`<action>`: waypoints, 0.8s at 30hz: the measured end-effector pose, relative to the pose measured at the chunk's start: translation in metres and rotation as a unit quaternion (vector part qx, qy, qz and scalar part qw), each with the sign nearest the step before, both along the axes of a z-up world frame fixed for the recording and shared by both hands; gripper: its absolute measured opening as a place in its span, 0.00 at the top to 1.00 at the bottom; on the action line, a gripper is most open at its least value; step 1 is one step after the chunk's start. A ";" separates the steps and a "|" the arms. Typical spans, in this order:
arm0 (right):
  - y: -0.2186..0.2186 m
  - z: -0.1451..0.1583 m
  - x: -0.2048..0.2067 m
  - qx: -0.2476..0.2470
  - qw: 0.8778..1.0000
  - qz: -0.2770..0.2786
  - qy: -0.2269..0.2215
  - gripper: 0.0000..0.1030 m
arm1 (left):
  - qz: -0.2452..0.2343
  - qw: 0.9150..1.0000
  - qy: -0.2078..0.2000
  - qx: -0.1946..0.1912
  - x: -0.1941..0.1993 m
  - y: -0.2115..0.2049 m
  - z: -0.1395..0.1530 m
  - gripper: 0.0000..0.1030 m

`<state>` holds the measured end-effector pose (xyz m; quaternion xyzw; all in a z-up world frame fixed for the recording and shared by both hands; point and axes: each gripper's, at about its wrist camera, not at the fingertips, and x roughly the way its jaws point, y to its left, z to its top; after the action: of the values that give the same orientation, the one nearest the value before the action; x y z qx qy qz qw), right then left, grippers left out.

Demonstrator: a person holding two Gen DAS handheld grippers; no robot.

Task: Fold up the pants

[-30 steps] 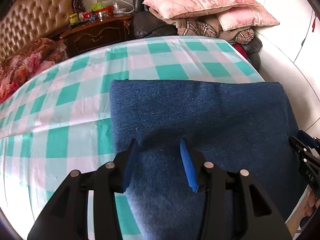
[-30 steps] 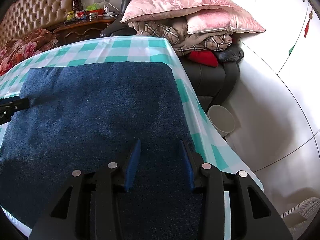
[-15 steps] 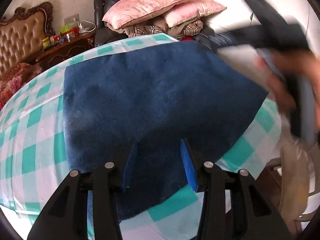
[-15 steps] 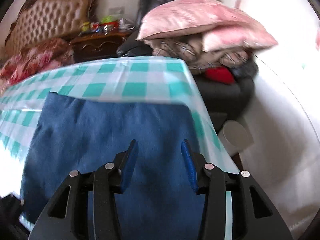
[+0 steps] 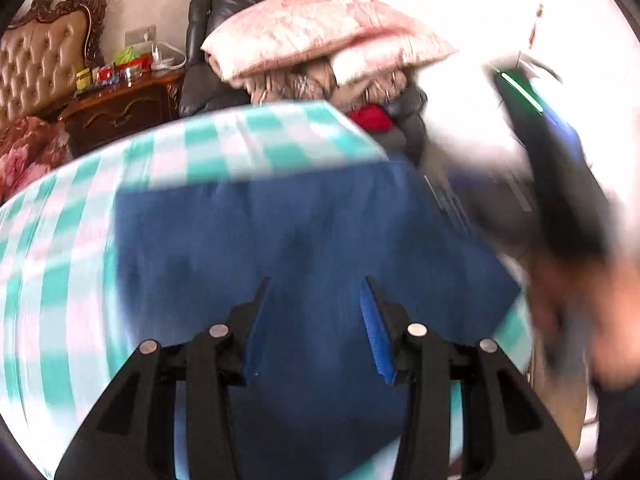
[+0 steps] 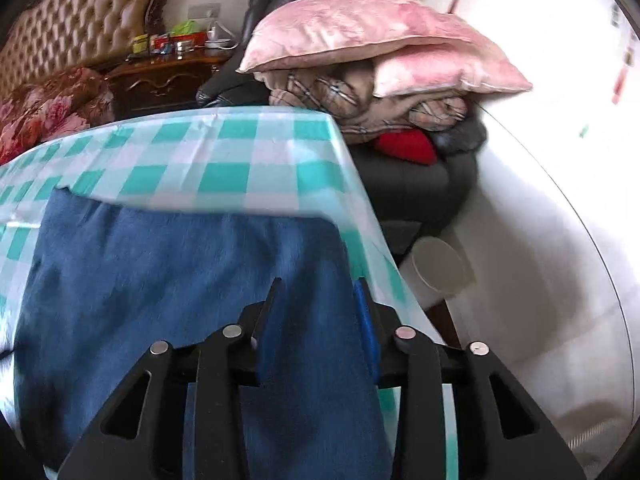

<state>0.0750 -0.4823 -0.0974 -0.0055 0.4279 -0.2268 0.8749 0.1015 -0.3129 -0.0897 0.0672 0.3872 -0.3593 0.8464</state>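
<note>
Pants [image 6: 168, 288] blue, folded on checked tablecloth [image 6: 224, 156]; no writing legible.

My blue pants [image 5: 304, 224] lie folded flat on the checked counter [image 6: 224, 160], reaching its right edge.

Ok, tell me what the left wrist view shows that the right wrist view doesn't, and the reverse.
Only the left wrist view shows the right hand-held gripper, a dark blur with the person's right hand on it.

Only the right wrist view shows the pale round bin on the floor beside the table, and the pants' ragged far-left corner.

Both show the blue pants lying on the checked tablecloth, the pink pillows stacked on the dark armchair, the wooden nightstand and the tufted headboard. Each view's own gripper stands open above the pants.
</note>
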 end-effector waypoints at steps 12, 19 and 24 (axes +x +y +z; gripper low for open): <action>0.024 -0.012 -0.056 0.016 0.999 -0.041 0.014 0.63 | -0.035 0.998 0.020 0.043 0.016 -0.044 -0.010 0.35; 0.058 0.022 -0.106 0.010 0.997 -0.071 -0.017 0.47 | 0.018 1.000 -0.009 0.007 -0.054 0.048 0.027 0.09; 0.083 0.042 -0.136 0.000 0.995 -0.089 -0.034 0.39 | 0.004 1.000 0.009 0.000 -0.089 0.083 0.040 0.04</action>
<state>-0.0610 -0.3994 -0.0556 0.0405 0.3968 -0.3038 0.8652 0.0126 -0.2298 -0.0497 0.0631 0.3949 -0.3565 0.8444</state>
